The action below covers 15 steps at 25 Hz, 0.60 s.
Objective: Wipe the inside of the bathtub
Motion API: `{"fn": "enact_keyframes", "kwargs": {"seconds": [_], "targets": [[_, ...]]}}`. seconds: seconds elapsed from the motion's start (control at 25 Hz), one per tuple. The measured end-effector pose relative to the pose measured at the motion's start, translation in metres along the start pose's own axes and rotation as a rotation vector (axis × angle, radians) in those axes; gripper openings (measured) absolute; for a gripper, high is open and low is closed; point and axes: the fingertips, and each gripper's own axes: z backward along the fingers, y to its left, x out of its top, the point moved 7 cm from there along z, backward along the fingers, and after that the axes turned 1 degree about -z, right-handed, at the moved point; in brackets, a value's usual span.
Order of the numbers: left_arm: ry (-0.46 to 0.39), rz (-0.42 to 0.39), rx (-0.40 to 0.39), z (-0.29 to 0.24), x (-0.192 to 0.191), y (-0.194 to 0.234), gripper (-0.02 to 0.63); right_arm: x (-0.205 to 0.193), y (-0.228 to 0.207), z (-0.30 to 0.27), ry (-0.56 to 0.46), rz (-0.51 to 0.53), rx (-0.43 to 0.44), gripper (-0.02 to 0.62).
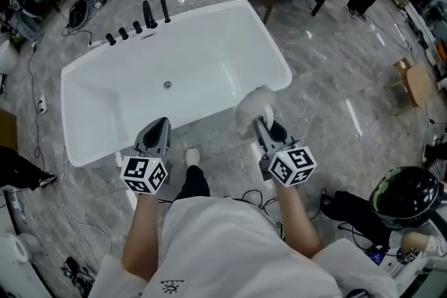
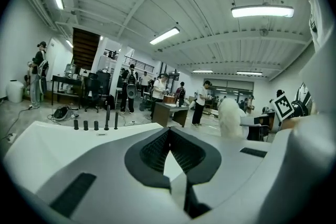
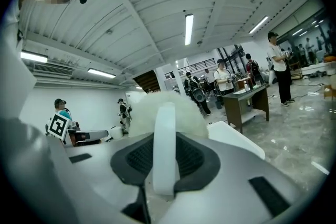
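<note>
On grey stone floor (image 1: 335, 101) stands the white bathtub (image 1: 126, 94), glossy, with a central drain (image 1: 167, 85) and black taps (image 1: 140, 23) on its far rim. The right gripper (image 1: 262, 125) clenches a fluffy white duster (image 1: 253, 107), which hides the near rim's right end. The left gripper (image 1: 156, 130) is closed on nothing, at the near rim. The basin lies open.

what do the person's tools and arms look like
Both the left tool and right tool have light grey bodies with black ribbed pads inside the jaws, and each carries a white cube printed with black square markers. The person wears a white short-sleeved top; the forearms are bare.
</note>
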Motion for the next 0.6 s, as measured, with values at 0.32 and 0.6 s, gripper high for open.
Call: {"fn": "enact_keyframes", "kwargs": {"seconds": [0.32,0.6], "targets": [[0.028,-0.03,-0.124,-0.077,0.041,0.069,0.009,0.033,-0.005,-0.081,-0.023,-0.003,-0.106,0.094],[0.043,-0.066,-0.234,-0.14,0.072,0.113,0.009,0.067,-0.014,-0.138,-0.066,-0.03,-0.194,0.094]]}}
